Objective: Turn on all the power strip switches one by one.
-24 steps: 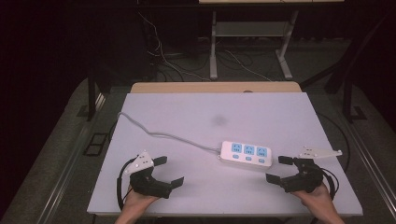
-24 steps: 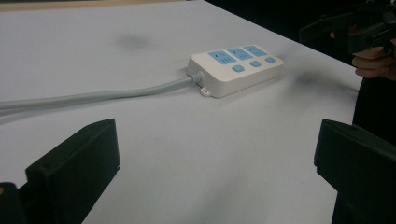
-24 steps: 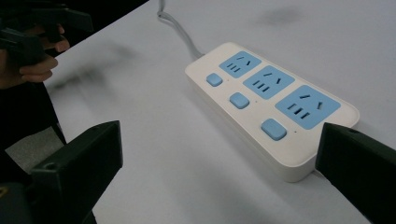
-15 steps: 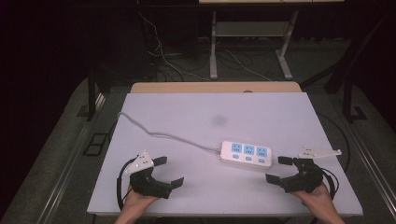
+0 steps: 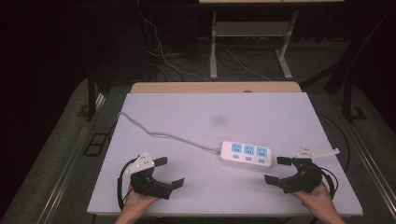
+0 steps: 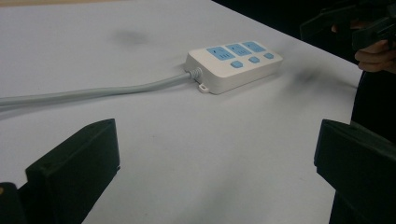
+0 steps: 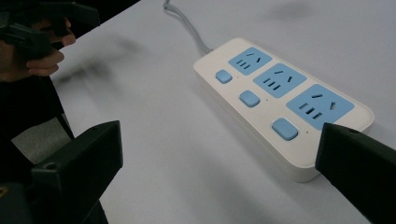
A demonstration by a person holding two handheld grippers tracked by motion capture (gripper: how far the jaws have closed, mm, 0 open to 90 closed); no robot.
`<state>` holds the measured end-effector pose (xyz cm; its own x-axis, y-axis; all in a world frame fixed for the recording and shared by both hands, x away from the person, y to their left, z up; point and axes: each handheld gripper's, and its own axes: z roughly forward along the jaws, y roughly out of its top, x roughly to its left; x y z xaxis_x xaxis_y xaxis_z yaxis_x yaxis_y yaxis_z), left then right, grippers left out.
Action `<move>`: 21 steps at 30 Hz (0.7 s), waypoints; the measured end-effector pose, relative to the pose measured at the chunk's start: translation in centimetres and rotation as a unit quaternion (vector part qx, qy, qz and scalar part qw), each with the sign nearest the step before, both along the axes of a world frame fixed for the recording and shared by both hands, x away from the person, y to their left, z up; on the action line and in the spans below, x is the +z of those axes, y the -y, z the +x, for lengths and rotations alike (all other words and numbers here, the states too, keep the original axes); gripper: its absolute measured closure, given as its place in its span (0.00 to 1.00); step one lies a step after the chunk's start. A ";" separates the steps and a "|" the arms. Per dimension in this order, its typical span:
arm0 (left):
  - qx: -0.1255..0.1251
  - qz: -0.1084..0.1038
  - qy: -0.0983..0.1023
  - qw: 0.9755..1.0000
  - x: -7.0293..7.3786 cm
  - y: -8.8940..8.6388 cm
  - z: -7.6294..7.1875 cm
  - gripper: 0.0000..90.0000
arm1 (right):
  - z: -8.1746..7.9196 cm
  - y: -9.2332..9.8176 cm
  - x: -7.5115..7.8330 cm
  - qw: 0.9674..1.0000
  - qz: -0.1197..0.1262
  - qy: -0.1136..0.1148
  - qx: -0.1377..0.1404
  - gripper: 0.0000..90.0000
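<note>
High view: from above the near edge, facing forward and down on the whole worktop. Gripper views: low, close, facing inward, sharing the power strip.

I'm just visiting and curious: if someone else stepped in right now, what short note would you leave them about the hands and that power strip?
Left gripper: open, holding nothing, low over the table near the front left.
Right gripper: open, holding nothing, near the front right, close to the power strip.
Power strip: flat on the table right of centre, sockets up, nothing plugged in; its cord runs off toward the left edge.
Done: nothing visible.
Left: probably reaching and gripping the strip, the right gripper being nearest.
</note>
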<state>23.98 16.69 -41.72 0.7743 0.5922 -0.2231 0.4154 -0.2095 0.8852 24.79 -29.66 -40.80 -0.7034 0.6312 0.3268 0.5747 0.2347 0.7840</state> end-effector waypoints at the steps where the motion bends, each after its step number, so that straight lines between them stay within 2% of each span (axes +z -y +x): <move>1: 0.000 0.000 0.000 1.000 0.0 0.0 0.0 0.00 | 0.0 0.0 0.0 1.000 0.000 0.000 0.000 0.01; 13: 0.007 0.001 -0.002 1.000 -0.1 -0.2 0.0 0.00 | 0.3 -0.2 0.4 0.999 -0.028 -0.016 0.010 0.01; 21: 0.009 0.001 -0.003 1.000 -0.2 -0.2 0.0 0.00 | 0.6 0.0 1.1 0.999 -0.036 -0.017 0.017 0.01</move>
